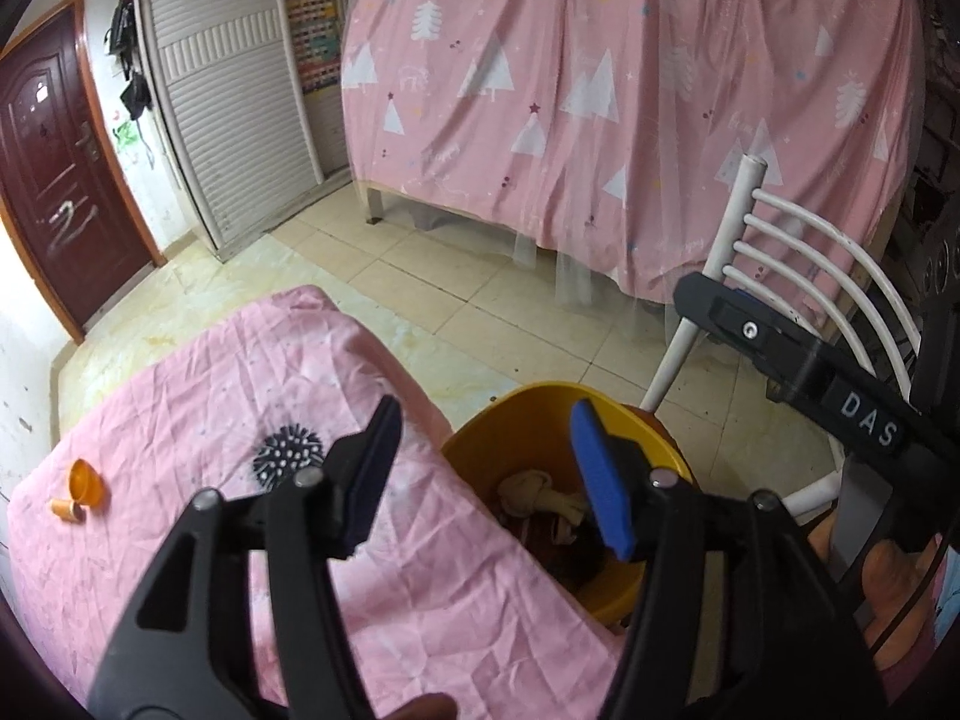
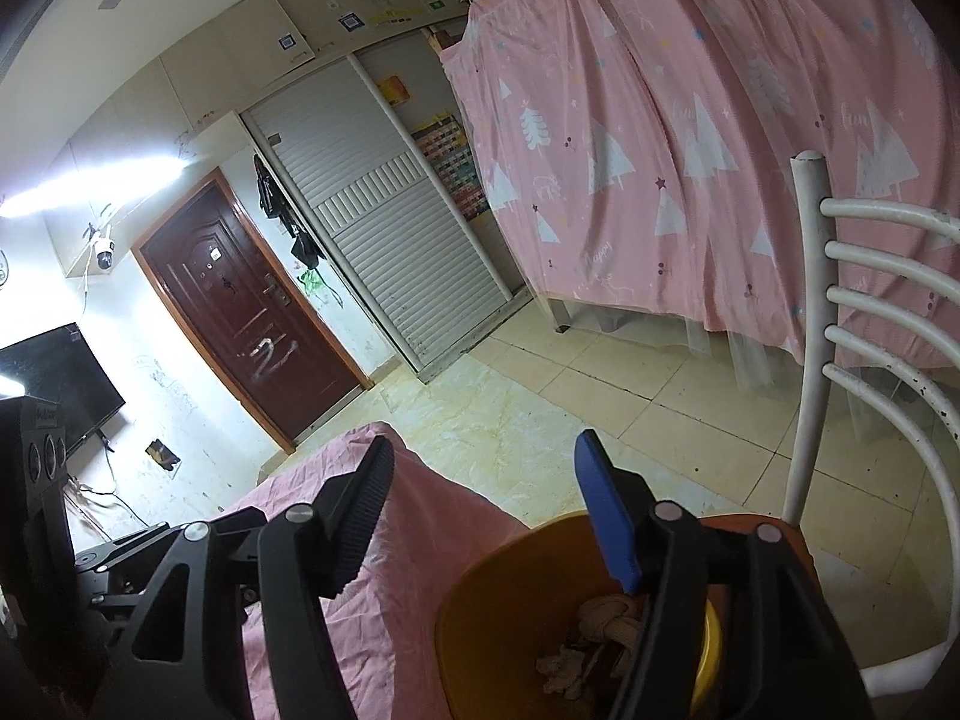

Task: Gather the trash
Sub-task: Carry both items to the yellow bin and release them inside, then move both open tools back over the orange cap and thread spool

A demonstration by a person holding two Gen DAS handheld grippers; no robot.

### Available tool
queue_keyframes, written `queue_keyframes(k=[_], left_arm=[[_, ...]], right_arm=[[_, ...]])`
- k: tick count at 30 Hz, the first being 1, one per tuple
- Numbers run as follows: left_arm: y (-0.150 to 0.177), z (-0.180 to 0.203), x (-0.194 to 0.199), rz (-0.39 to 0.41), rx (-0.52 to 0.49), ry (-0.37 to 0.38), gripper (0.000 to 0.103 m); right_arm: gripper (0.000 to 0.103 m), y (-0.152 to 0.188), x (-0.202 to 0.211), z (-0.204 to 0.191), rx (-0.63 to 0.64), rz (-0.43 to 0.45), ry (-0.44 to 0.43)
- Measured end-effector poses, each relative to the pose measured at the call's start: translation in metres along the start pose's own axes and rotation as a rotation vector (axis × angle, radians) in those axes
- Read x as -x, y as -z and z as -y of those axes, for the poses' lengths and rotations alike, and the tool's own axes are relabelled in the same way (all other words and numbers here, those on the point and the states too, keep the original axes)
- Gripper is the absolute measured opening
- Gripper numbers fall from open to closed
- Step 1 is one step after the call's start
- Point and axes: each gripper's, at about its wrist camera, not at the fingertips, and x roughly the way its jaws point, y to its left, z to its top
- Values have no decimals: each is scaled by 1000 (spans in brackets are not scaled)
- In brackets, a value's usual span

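A yellow bin [image 1: 543, 399] stands beside the table with the pink cloth [image 1: 240, 384], apparently on a chair seat. Inside it lie a knotted cream rope [image 1: 528, 489] and some crumpled scraps. My left gripper [image 1: 486, 414] hangs open over the table edge and the bin's rim, with nothing between its fingers. On the cloth, to the left, lie a black spiky ball [image 1: 288, 456], an orange cup [image 1: 87, 482] and a small orange piece [image 1: 65, 509]. In the right wrist view my right gripper [image 2: 485, 444] is open and empty above the bin [image 2: 498, 600], the rope [image 2: 606, 609] below it.
A white metal chair [image 2: 810, 360] stands right behind the bin. A pink curtain with white trees [image 1: 600, 90] hangs over a bed frame beyond. Tiled floor [image 1: 480, 300], a slatted wardrobe [image 1: 228, 108], a brown door [image 2: 252, 330] and a wall TV [image 2: 54, 378] are further off.
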Motion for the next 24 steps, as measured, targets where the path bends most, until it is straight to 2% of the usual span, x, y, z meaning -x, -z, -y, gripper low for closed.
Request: queue_keyframes(k=[13, 15, 16, 24], left_arm=[[4, -36, 19, 27, 54, -20, 56], [4, -46, 23, 35, 68, -31, 66], [5, -52, 25, 41, 75, -37, 67], [16, -104, 42, 62, 147, -94, 72]], right_arm=[[60, 5, -10, -14, 19, -27, -12], [60, 6, -13, -20, 28, -39, -11], [61, 7, -15, -22, 32, -44, -11], [62, 15, -32, -63, 91, -86, -31]])
